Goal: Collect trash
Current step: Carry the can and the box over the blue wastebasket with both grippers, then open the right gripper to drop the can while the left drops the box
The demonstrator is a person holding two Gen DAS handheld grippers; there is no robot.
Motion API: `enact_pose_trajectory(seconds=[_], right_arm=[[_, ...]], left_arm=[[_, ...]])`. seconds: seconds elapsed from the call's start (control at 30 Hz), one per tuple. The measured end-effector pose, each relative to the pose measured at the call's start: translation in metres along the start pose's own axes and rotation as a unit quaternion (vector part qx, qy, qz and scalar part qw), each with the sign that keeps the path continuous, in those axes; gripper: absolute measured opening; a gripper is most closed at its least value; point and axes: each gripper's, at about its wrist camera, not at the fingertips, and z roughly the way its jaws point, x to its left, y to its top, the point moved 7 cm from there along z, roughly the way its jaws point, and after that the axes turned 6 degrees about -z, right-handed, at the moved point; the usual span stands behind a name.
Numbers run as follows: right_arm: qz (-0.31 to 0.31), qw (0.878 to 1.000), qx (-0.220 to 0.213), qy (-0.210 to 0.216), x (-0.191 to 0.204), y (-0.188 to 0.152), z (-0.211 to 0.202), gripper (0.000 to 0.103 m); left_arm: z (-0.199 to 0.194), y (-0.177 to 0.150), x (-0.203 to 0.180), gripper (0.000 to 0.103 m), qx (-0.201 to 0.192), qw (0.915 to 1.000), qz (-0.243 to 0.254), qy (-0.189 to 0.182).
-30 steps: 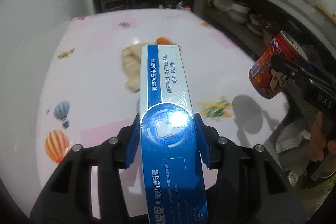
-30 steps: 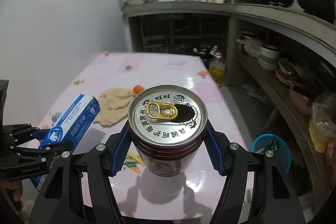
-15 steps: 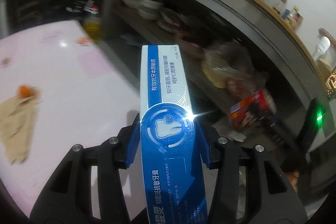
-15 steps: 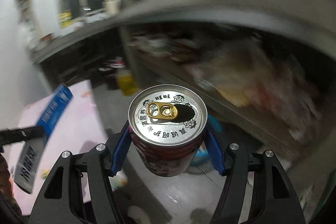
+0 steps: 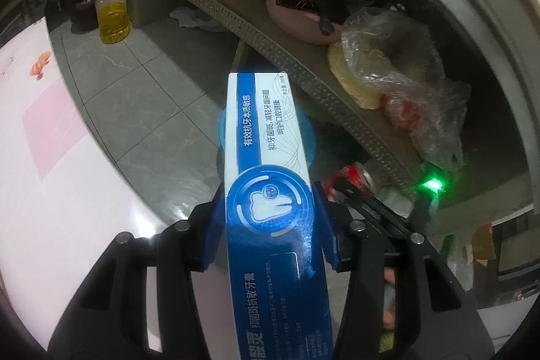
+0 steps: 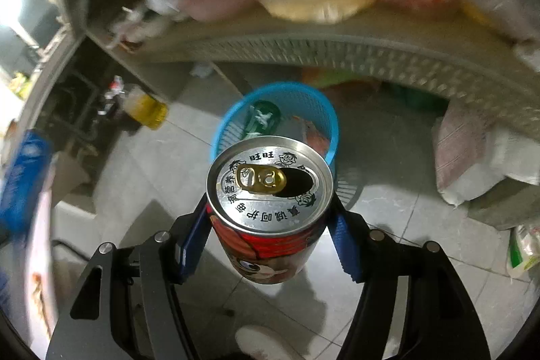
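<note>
Right now you are pinching the light, crushable toothpaste box (image 5: pixel 270 191) mid-length in the left gripper (image 5: pixel 270 225) and clamping the opened, slippery can (image 6: pixel 270 204) by its sides in the right gripper (image 6: pixel 270 242).

Toothpaste box (image 5: pixel 270 208): glossy printed card, catching glare. 
Can (image 6: pixel 268 188): bright brushed metal lid with gold pull-tab, sides showing smooth red print. 
Basket (image 6: pixel 324 110): blue plastic mesh, matt. 
Fingers (image 5: pixel 212 235): blue pads looking matt, on black matt plastic arms with metal bolts. 
Floor (image 5: pixel 141 83): grey tiles, smooth, reflecting light. 
Shelf (image 5: pixel 303 70): perforated, dull. 
Bag (image 5: pixel 398 56): crinkled clear plastic. 
Desk (image 5: pixel 50 157): glossy pink covering.
</note>
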Motion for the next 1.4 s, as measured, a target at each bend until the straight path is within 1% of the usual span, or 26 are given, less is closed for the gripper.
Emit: enact_pose_trajectory(seconds=[0.03, 0.07, 0.17, 0.2, 0.3, 0.37, 0.43, 0.47, 0.5, 0.53, 0.6, 0.7, 0.77, 0.83, 0.9, 0.97, 1.03, 1.1, 1.17, 1.2, 1.23, 1.27, 1.3, 1.33, 1.4], right_arm=[[-0.005, 1.000, 0.007, -0.018, 0.000, 0.005, 0.024, 0.064], [-0.010, 1.000, 0.010, -0.024, 0.002, 0.008, 0.035, 0.064], [-0.012, 0.998, 0.025, -0.054, 0.004, 0.020, 0.086, 0.064], [-0.010, 0.998, 0.029, -0.060, 0.004, 0.020, 0.097, 0.064], [-0.001, 0.996, 0.050, -0.077, 0.000, 0.034, 0.147, 0.064], [-0.001, 0.994, 0.074, -0.085, -0.005, 0.032, 0.168, 0.064], [0.005, 0.992, 0.078, -0.096, -0.013, 0.030, 0.172, 0.065], [0.008, 0.993, 0.072, -0.098, -0.016, 0.030, 0.170, 0.065], [0.009, 0.993, 0.060, -0.099, -0.019, 0.029, 0.164, 0.070], [0.008, 0.993, 0.052, -0.103, -0.021, 0.029, 0.161, 0.071], [-0.003, 0.993, 0.031, -0.110, -0.028, 0.027, 0.144, 0.071], [-0.014, 0.992, 0.012, -0.121, -0.035, 0.020, 0.124, 0.071], [-0.008, 0.993, -0.001, -0.115, -0.040, 0.007, 0.102, 0.071], [-0.006, 0.994, -0.006, -0.106, -0.042, -0.006, 0.085, 0.071], [-0.011, 0.995, -0.004, -0.100, -0.044, -0.022, 0.069, 0.071], [-0.012, 0.995, 0.003, -0.097, -0.050, -0.040, 0.054, 0.071], [-0.005, 0.995, 0.015, -0.096, -0.062, -0.058, 0.043, 0.071], [0.009, 0.995, 0.029, -0.097, -0.074, -0.070, 0.035, 0.071], [0.024, 0.993, 0.047, -0.101, -0.090, -0.084, 0.028, 0.071], [0.029, 0.992, 0.054, -0.106, -0.098, -0.090, 0.023, 0.071], [0.029, 0.992, 0.059, -0.110, -0.102, -0.095, 0.020, 0.071], [0.029, 0.991, 0.064, -0.114, -0.107, -0.098, 0.017, 0.071], [0.030, 0.990, 0.068, -0.118, -0.113, -0.102, 0.014, 0.071], [0.033, 0.989, 0.072, -0.121, -0.118, -0.105, 0.011, 0.071], [0.035, 0.989, 0.076, -0.123, -0.123, -0.107, 0.007, 0.071]], left_arm=[[0.004, 0.003, -0.001, 0.046, 0.002, 1.0000, 0.001, 0.001], [0.007, 0.007, -0.003, 0.046, 0.005, 1.0000, 0.001, 0.002], [0.017, 0.012, -0.003, 0.046, 0.012, 0.9999, 0.004, 0.008], [0.019, 0.014, -0.004, 0.046, 0.013, 0.9998, 0.005, 0.010], [0.028, 0.021, -0.004, 0.046, 0.020, 0.9997, 0.007, 0.015], [0.032, 0.021, -0.003, 0.046, 0.023, 0.9996, 0.006, 0.017], [0.036, 0.022, -0.002, 0.046, 0.027, 0.9995, 0.005, 0.018], [0.037, 0.022, -0.002, 0.046, 0.028, 0.9994, 0.005, 0.017], [0.040, 0.022, -0.003, 0.046, 0.030, 0.9994, 0.005, 0.018], [0.042, 0.023, -0.003, 0.046, 0.032, 0.9993, 0.006, 0.019], [0.047, 0.024, -0.004, 0.046, 0.036, 0.9991, 0.006, 0.020], [0.056, 0.024, -0.007, 0.046, 0.045, 0.9988, 0.003, 0.020], [0.063, 0.023, -0.010, 0.046, 0.055, 0.9983, 0.002, 0.017], [0.074, 0.021, -0.013, 0.047, 0.075, 0.9971, -0.006, 0.011], [0.089, 0.020, -0.015, 0.047, 0.096, 0.9952, -0.018, 0.011], [0.111, 0.021, -0.021, 0.047, 0.116, 0.9930, -0.014, 0.019], [0.134, 0.022, -0.028, 0.047, 0.137, 0.9901, -0.016, 0.025], [0.162, 0.026, -0.042, 0.047, 0.159, 0.9869, -0.016, 0.022], [0.187, 0.033, -0.053, 0.047, 0.167, 0.9854, -0.025, 0.021], [0.204, 0.042, -0.061, 0.048, 0.165, 0.9854, -0.035, 0.018], [0.214, 0.046, -0.065, 0.062, 0.163, 0.9858, -0.037, 0.019], [0.229, 0.052, -0.067, 0.070, 0.161, 0.9858, -0.036, 0.034], [0.236, 0.055, -0.066, 0.074, 0.155, 0.9860, -0.040, 0.047], [0.241, 0.059, -0.064, 0.074, 0.141, 0.9873, -0.052, 0.053], [0.242, 0.061, -0.061, 0.074, 0.138, 0.9868, -0.072, 0.045]])
